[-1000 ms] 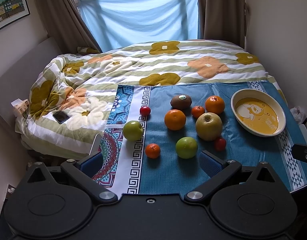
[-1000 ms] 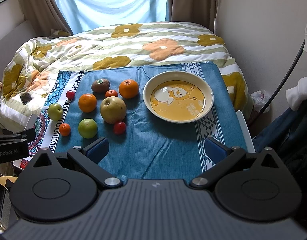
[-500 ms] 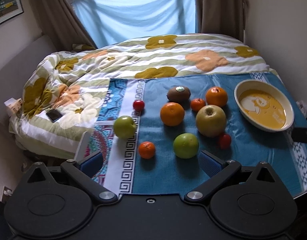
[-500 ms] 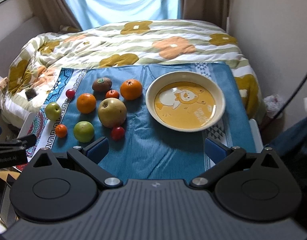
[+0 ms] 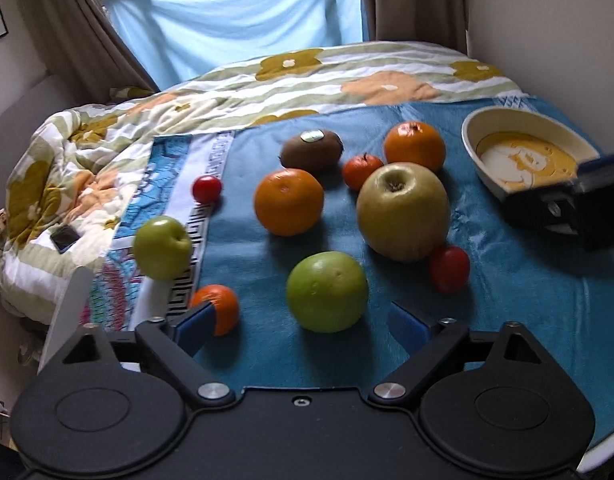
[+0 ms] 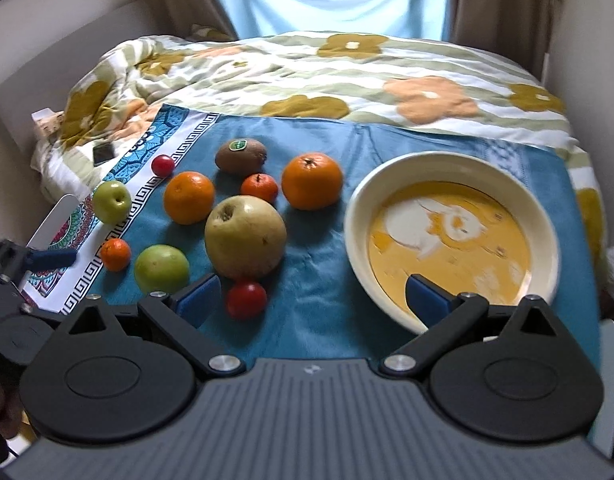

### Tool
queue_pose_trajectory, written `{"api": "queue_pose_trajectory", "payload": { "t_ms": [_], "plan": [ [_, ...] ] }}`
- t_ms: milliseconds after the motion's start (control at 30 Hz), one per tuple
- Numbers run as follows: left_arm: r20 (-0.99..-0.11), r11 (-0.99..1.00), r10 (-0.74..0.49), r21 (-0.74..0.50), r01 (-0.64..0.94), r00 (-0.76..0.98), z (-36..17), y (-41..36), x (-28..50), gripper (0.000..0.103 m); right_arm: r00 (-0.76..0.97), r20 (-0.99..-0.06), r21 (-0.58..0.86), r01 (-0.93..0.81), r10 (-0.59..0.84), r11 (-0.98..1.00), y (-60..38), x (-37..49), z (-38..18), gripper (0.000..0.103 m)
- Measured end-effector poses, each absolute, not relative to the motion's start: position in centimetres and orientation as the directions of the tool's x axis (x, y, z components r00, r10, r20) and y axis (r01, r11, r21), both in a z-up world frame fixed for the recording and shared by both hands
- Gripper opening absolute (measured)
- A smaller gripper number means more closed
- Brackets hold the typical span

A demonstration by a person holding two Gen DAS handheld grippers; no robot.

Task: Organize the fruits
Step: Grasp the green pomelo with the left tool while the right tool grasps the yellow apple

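Observation:
Several fruits lie on a blue cloth [image 5: 527,300]: a large yellow apple [image 5: 403,210] [image 6: 245,236], a green round fruit [image 5: 327,297] [image 6: 161,268], two oranges [image 5: 288,202] [image 5: 414,145], a kiwi [image 5: 312,150], small tangerines [image 5: 221,308] [image 5: 362,171], red tomatoes [image 5: 449,269] [image 5: 206,189] and a small green apple [image 5: 162,247]. A cream bowl with a yellow inside [image 6: 451,236] [image 5: 523,152] stands at the right. My left gripper [image 5: 303,326] is open just in front of the green fruit. My right gripper [image 6: 313,296] is open, its right finger over the bowl's near rim.
The cloth covers a small table against a bed with a flowered quilt [image 5: 307,72]. A phone [image 5: 65,238] lies on the quilt at the left. A wall [image 5: 547,20] runs along the right. A patterned cloth border [image 5: 199,208] marks the table's left side.
Both grippers have moved forward and lower toward the table. The fruits and bowl appear much larger. The fruits have not moved.

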State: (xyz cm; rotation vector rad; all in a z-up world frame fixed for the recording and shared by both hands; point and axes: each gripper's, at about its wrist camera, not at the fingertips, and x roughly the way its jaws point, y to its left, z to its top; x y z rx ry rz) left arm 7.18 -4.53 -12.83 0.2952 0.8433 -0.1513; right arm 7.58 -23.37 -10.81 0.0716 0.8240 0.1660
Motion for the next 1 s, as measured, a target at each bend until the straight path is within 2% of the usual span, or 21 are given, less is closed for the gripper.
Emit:
{"api": "queue_pose_trajectory", "payload": {
  "t_ms": [200,367,467,700,1000],
  "plan": [
    [-0.772,0.952,-0.035,0.168,0.256,0.635,-14.7,-4.8,8.7,0.076,0.65,-0.722,0.159,-0.176,0.236,0.971,-22.6,10.4,-12.3,0.103],
    [-0.772,0.95,-0.038,0.168,0.261,0.635,-15.3,-5.1,9.2,0.069,0.631,-0.722,0.182,-0.219,0.281,0.959,-21.6,11.7,-13.4,0.103],
    [-0.774,0.945,-0.047,0.17,0.278,0.632,-15.5,-5.5,9.4,0.059,0.619,-0.726,0.196,-0.234,0.301,0.952,-21.2,12.4,-13.8,0.103],
    [-0.774,0.947,-0.052,0.163,0.278,0.631,-15.5,-5.2,9.2,0.058,0.588,-0.731,0.243,-0.25,0.347,0.937,-20.5,13.7,-14.7,0.103],
    [-0.772,0.947,-0.018,0.19,0.258,0.636,-15.6,-4.5,8.8,0.057,0.571,-0.73,0.267,-0.269,0.376,0.925,-19.5,14.8,-15.4,0.097]
  ]
}}
